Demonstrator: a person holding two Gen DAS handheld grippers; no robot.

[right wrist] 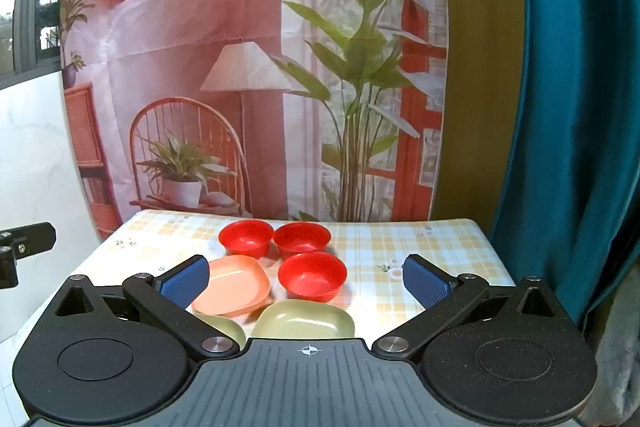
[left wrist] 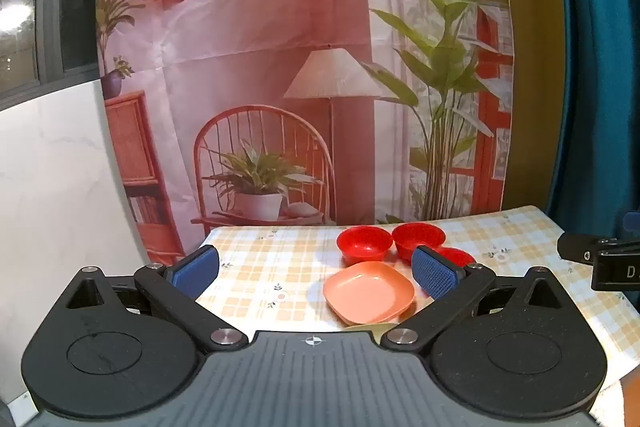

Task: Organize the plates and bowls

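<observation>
Ahead of me hangs a printed backdrop (right wrist: 256,67) showing a lamp, wicker chair and potted plants. Teal curtain (right wrist: 580,107) to the right; white marble-look wall panel (left wrist: 52,167) and dark window (left wrist: 24,7) to the left. Checked tablecloth (right wrist: 420,247) below.

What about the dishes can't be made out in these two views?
- Left wrist: third red bowl mostly hidden behind the left gripper's right finger.
- Right wrist: left green plate largely covered by the right gripper, so its shape is unclear.
- Right wrist: near green plate's front edge hidden by the gripper body.
</observation>
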